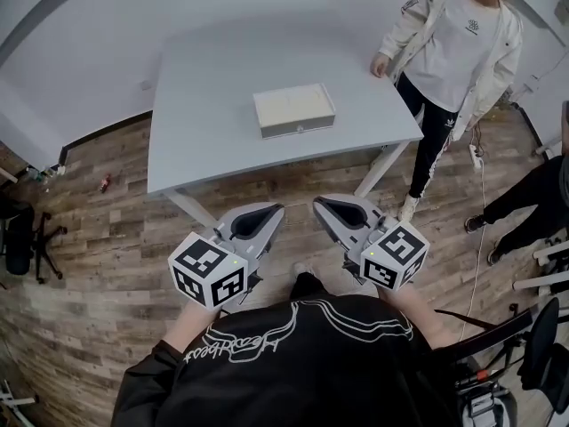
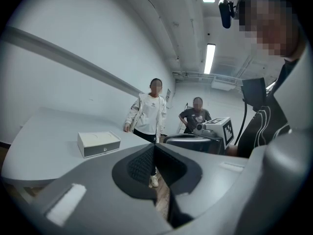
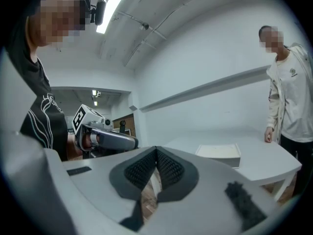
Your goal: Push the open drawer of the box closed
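Note:
A flat white box [image 1: 294, 110] with a grey front face lies in the middle of the pale grey table [image 1: 196, 140]. From here I cannot tell whether its drawer sticks out. The same box [image 2: 99, 143] is left of centre in the left gripper view, and the box [image 3: 219, 152] is right of centre in the right gripper view. My left gripper [image 1: 277, 208] and right gripper [image 1: 317, 202] hover side by side over the floor, short of the table's near edge. Both are shut with nothing between their jaws. The left gripper [image 2: 154, 148] and right gripper [image 3: 156, 151] show their pads meeting.
A person in a white jacket [image 1: 458, 52] stands at the table's far right corner, one hand [image 1: 380, 64] resting on the top. Another person [image 1: 533, 194] is at the right edge. An office chair [image 1: 22, 234] stands at the left on the wood floor.

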Available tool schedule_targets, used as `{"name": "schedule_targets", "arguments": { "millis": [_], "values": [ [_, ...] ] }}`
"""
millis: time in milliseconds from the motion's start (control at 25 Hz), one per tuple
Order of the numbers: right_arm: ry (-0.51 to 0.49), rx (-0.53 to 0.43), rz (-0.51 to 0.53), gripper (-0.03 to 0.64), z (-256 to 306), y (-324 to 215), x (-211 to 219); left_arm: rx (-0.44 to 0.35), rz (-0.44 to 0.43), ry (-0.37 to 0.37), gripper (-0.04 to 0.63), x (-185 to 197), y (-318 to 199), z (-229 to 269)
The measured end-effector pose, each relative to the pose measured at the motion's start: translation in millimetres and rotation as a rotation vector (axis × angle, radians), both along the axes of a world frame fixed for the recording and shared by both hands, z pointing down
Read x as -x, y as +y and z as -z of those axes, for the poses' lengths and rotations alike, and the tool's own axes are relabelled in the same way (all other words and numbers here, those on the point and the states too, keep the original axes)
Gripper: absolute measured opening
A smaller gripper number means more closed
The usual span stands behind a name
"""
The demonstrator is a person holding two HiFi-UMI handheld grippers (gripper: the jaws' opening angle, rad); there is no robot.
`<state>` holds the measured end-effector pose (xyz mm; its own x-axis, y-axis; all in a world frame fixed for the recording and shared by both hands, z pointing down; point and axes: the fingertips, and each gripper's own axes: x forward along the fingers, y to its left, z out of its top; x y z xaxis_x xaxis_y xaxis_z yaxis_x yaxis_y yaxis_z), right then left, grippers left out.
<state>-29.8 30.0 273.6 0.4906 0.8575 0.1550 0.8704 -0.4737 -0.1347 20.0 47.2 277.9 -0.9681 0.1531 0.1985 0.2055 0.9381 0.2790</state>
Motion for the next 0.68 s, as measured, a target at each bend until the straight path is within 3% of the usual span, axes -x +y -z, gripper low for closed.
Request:
{"name": "schedule_targets", "arguments": {
  "millis": [680],
  "values": [
    [0.014,-0.021,-0.006,0.009,-6.9,17.7,3.0,-0.017,-0.016,0.007,0.006,5.8,15.3,-6.7]
  ]
}}
